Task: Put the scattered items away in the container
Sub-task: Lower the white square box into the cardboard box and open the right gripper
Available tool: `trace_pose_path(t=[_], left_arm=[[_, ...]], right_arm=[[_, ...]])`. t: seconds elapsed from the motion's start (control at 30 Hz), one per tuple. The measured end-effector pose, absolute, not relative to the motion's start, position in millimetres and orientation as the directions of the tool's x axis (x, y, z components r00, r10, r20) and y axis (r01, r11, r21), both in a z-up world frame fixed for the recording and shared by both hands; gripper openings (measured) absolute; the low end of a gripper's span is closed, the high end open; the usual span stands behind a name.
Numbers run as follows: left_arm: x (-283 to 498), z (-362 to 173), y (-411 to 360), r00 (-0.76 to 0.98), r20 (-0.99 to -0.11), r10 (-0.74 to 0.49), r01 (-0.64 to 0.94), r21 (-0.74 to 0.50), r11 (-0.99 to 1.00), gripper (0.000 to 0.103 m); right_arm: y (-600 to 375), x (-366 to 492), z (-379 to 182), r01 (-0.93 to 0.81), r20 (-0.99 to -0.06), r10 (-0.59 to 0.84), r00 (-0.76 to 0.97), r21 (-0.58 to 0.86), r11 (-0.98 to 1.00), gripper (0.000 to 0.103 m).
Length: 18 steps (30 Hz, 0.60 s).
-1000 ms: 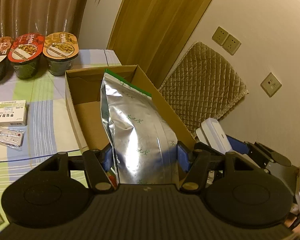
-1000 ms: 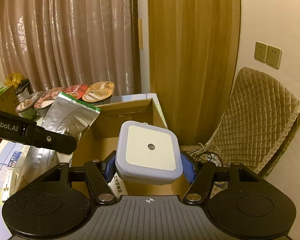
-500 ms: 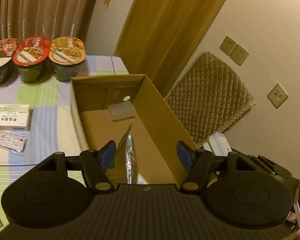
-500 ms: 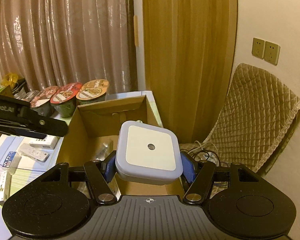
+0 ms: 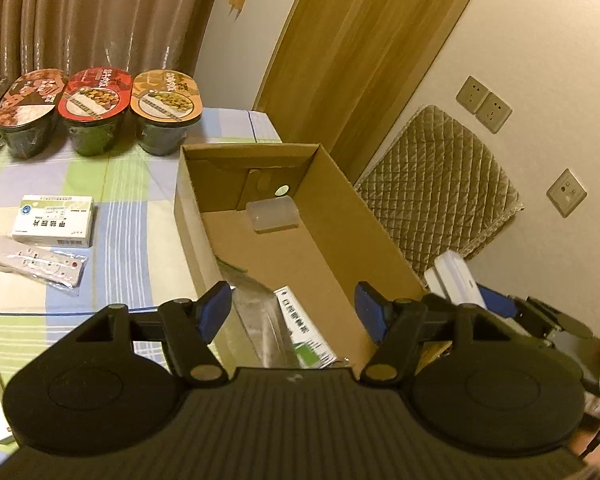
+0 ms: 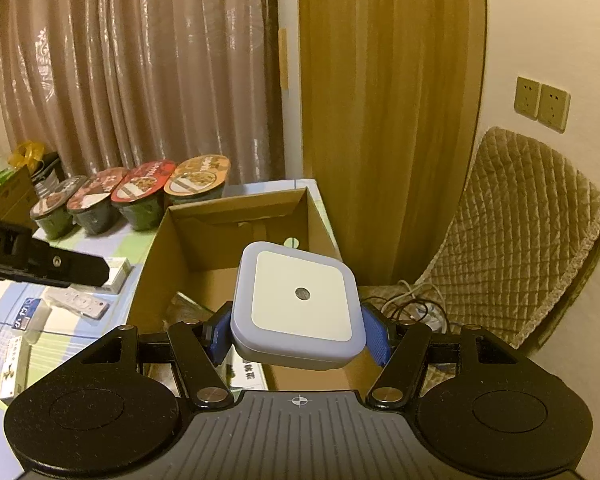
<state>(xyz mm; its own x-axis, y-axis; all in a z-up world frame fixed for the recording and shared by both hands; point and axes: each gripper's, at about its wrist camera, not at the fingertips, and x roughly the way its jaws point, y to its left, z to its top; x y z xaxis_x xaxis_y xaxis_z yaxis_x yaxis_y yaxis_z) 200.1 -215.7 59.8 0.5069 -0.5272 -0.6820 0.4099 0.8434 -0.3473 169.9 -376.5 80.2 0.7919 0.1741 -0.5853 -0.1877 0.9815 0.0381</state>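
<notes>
An open cardboard box [image 5: 380,236] [image 6: 152,276] stands on the table's right edge. Inside it lie a silver foil pouch [image 5: 256,312], a green-and-white carton [image 5: 304,332] and a clear plastic case [image 5: 274,214]. My left gripper [image 5: 294,312] hangs open above the box's near end, holding nothing. My right gripper [image 6: 298,334] is shut on a square white night light [image 6: 298,304], held above the box's near right corner. The night light also shows at the right of the left wrist view [image 5: 454,280].
Several lidded instant-food bowls [image 5: 164,108] [image 6: 196,184] line the table's back edge. A white medicine box [image 5: 54,220] and a bagged remote [image 5: 36,260] lie left of the cardboard box. A quilted cushion [image 6: 528,240] leans against the wall at right, with cables on the floor.
The left gripper let go of the foil pouch, which dropped into the box, then rose and drew back. The right gripper moved closer over the box, still holding the night light.
</notes>
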Motion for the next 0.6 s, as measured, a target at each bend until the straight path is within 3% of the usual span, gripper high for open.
trace_pose_path(t=[0.6], left_arm=[[194.0, 49.3, -199.4, 0.511, -0.703, -0.495, 0.391, -0.323, 0.862, 0.072]], right_arm=[[-354.3, 187.7, 71.0, -0.283, -0.606, 0.242, 0.758, 0.028, 0.959, 0.067]])
